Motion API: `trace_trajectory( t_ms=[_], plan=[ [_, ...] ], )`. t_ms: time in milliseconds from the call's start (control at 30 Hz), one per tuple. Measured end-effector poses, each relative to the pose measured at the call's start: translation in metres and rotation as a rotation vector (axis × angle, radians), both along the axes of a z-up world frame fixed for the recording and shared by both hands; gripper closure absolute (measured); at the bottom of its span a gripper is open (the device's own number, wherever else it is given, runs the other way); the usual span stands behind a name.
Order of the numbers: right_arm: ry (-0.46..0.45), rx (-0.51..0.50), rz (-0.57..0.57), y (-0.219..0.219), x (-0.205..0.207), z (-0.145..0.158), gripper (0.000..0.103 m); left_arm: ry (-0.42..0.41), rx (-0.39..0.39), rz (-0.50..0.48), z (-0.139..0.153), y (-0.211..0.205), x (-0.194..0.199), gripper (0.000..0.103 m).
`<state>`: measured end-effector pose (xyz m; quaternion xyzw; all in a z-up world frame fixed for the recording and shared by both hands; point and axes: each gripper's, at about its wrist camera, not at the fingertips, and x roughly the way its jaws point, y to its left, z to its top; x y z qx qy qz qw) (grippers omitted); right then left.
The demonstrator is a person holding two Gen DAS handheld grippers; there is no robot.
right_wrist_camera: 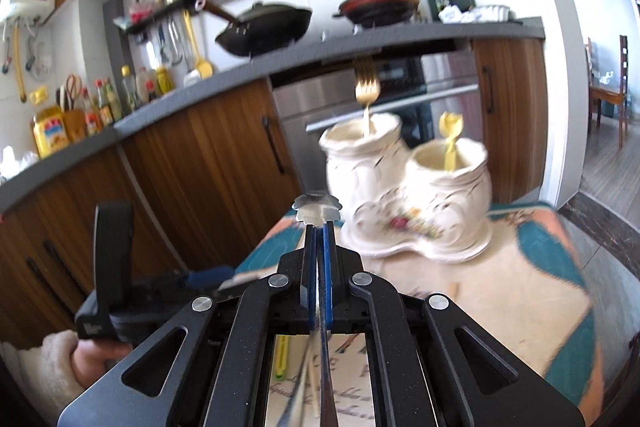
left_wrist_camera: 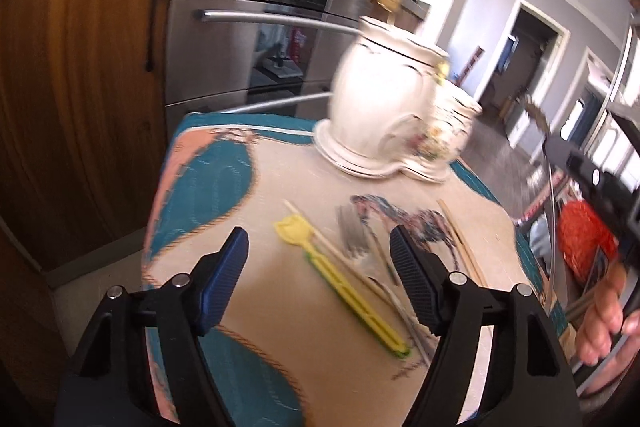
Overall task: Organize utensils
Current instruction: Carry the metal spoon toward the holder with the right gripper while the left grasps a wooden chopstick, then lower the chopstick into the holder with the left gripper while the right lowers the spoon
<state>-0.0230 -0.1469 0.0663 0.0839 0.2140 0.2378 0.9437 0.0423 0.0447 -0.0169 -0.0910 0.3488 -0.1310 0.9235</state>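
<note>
- Right wrist view: the right tongs (right_wrist_camera: 319, 227) are clamped tight on a thin metal utensil (right_wrist_camera: 318, 207); its scalloped end sticks out past the tips, and the handle runs back between the pads.
- Judging by its look, it is stiff, light and slick, so a grip on the flat of the handle suits it best.
- Ahead stands the white double jar (right_wrist_camera: 408, 187) on the counter (right_wrist_camera: 520, 307). Its left pot holds a gold fork (right_wrist_camera: 367, 89); its right pot holds a yellow spoon (right_wrist_camera: 451, 131).
- The jar looks ceramic and breakable, so utensils want lowering in gently.
- Left wrist view: the left tongs (left_wrist_camera: 318, 249) stand wide with nothing between them, above a yellow plastic utensil (left_wrist_camera: 340, 283), a steel fork (left_wrist_camera: 354, 235) and wooden chopsticks (left_wrist_camera: 460, 239) lying loose on the cloth.
</note>
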Motion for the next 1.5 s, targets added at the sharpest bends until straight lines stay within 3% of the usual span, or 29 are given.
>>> trace_trajectory(
  t_ms=[167, 267, 367, 433, 567, 867, 1033, 1100, 1300, 1500],
  plan=[
    [-0.012, 0.048, -0.061, -0.036, 0.002, 0.008, 0.099, 0.028, 0.025, -0.132, 0.008, -0.053, 0.003, 0.039],
    [-0.012, 0.064, -0.086, -0.049, 0.003, 0.009, 0.099, 0.098, 0.006, -0.212, 0.003, -0.089, 0.008, 0.046],
    [-0.015, 0.077, -0.104, -0.061, 0.002, 0.009, 0.099, 0.156, 0.011, -0.264, -0.008, -0.116, 0.009, 0.056],
    [-0.016, 0.089, -0.109, -0.067, 0.002, 0.009, 0.099, 0.2, 0.047, -0.29, -0.018, -0.135, 0.008, 0.074],
    [-0.025, 0.104, -0.115, -0.074, 0.001, 0.009, 0.099, 0.253, 0.084, -0.308, -0.031, -0.153, 0.006, 0.078],
    [-0.018, 0.122, -0.117, -0.082, 0.001, 0.006, 0.099, 0.255, 0.209, -0.264, -0.035, -0.178, 0.021, 0.086],
    [-0.02, 0.123, -0.12, -0.083, 0.0, 0.006, 0.099, 0.273, 0.21, -0.239, -0.034, -0.187, 0.042, 0.087],
    [-0.02, 0.127, -0.122, -0.084, -0.001, 0.005, 0.099, 0.272, 0.221, -0.232, -0.034, -0.187, 0.045, 0.094],
    [-0.015, 0.127, -0.127, -0.086, 0.0, 0.001, 0.099, 0.256, 0.141, -0.226, -0.026, -0.165, 0.04, 0.097],
    [-0.014, 0.134, -0.132, -0.084, 0.007, 0.003, 0.099, 0.112, 0.008, -0.227, 0.018, -0.118, 0.015, 0.097]
  ],
)
